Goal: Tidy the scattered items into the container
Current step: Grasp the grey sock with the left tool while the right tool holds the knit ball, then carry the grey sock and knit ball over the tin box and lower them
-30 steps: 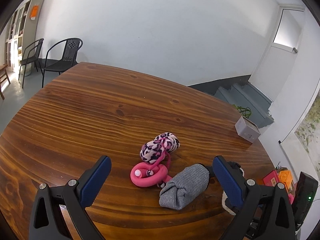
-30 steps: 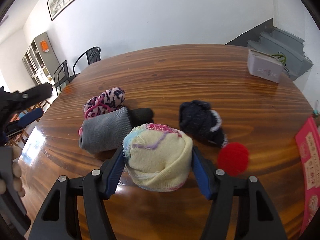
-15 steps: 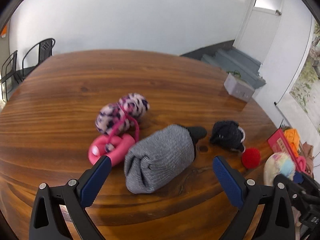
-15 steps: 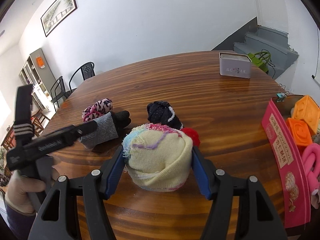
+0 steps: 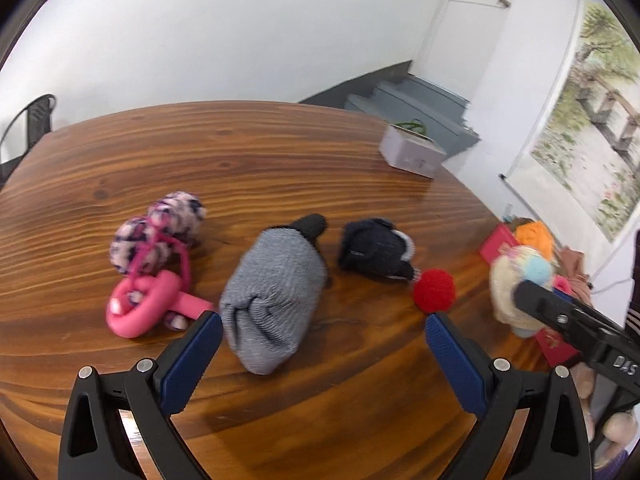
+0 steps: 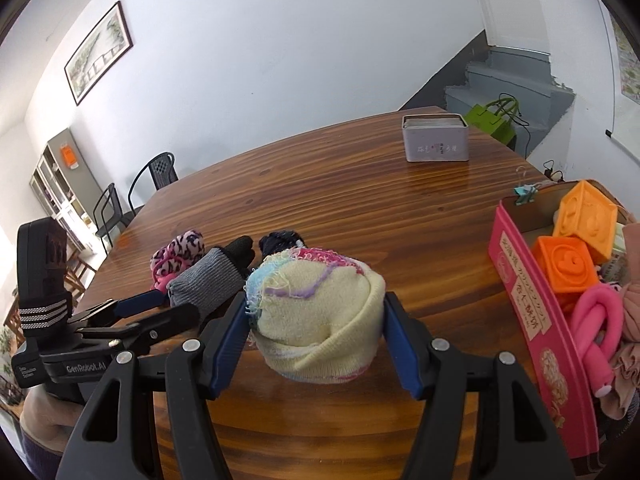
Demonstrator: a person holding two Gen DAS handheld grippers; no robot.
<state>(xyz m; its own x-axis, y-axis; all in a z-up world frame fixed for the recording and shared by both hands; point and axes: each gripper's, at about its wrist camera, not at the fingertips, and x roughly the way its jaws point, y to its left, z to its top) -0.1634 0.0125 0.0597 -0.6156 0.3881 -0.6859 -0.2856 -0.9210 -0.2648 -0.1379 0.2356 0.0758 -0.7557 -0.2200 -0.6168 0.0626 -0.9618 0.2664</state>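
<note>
The right claw [image 6: 316, 320] is clenched on a cream sock ball [image 6: 318, 316], its blue pads pressed to both sides, held above the tabletop [image 6: 360, 200] just left of the pink box [image 6: 532, 312]. That box holds orange blocks [image 6: 568, 264] and a pink roller [image 6: 596, 320]. The left claw [image 5: 324, 344] stands released with nothing between its pads, hovering over the grey sock roll [image 5: 276, 292], farther left of the box on the tabletop.
</note>
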